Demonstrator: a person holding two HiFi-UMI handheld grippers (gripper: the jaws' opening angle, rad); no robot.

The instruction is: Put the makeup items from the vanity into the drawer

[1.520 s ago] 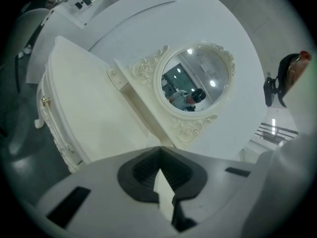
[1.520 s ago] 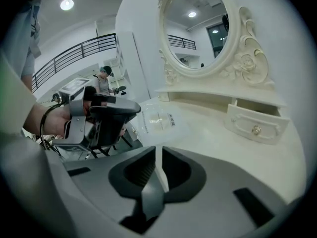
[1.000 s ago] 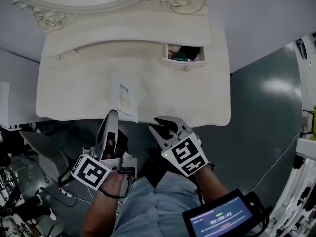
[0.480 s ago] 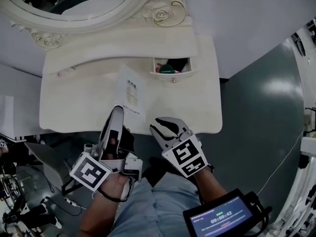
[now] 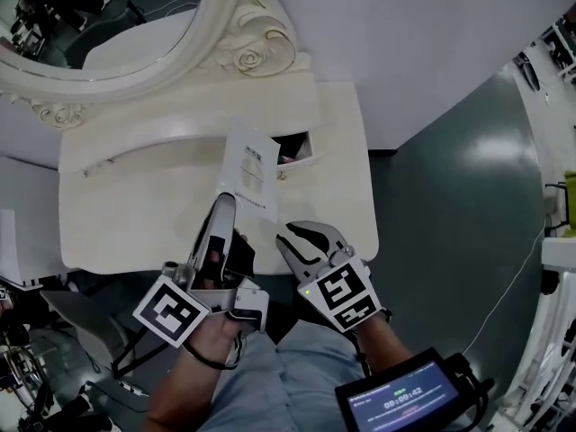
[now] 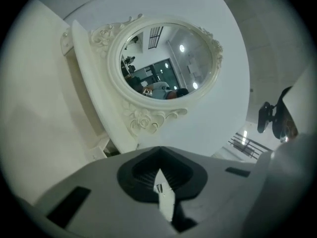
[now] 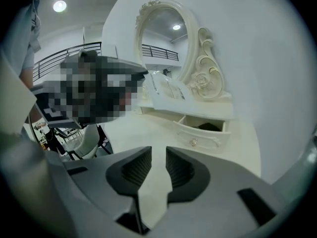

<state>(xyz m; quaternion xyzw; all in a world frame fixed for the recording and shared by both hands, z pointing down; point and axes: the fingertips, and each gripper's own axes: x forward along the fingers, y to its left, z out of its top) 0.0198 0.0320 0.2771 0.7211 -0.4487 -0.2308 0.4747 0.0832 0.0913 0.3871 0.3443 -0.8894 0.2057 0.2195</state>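
Note:
The white vanity (image 5: 135,223) carries an oval mirror (image 5: 99,25) and a small open drawer (image 5: 297,144). Something pink shows inside the drawer. My left gripper (image 5: 223,207) is over the vanity's front edge and shut on the near edge of a printed paper sheet (image 5: 252,165). The sheet hangs above the top and hides the drawer's left part. The right gripper view shows the sheet (image 7: 168,90) in the air above the drawer (image 7: 203,128), which holds something dark. My right gripper (image 5: 304,239) is at the front edge, right of the left one, jaws slightly apart and empty.
A closed drawer front with a small handle (image 5: 85,171) is at the vanity's left. Grey floor (image 5: 450,196) lies to the right. A pale chair (image 7: 86,138) stands left of the vanity. A device with a lit screen (image 5: 405,399) is at the person's waist.
Both grippers have moved forward onto the vanity's front edge. The paper sheet has risen off the top with the left gripper and now overlaps the drawer. The view has swung right.

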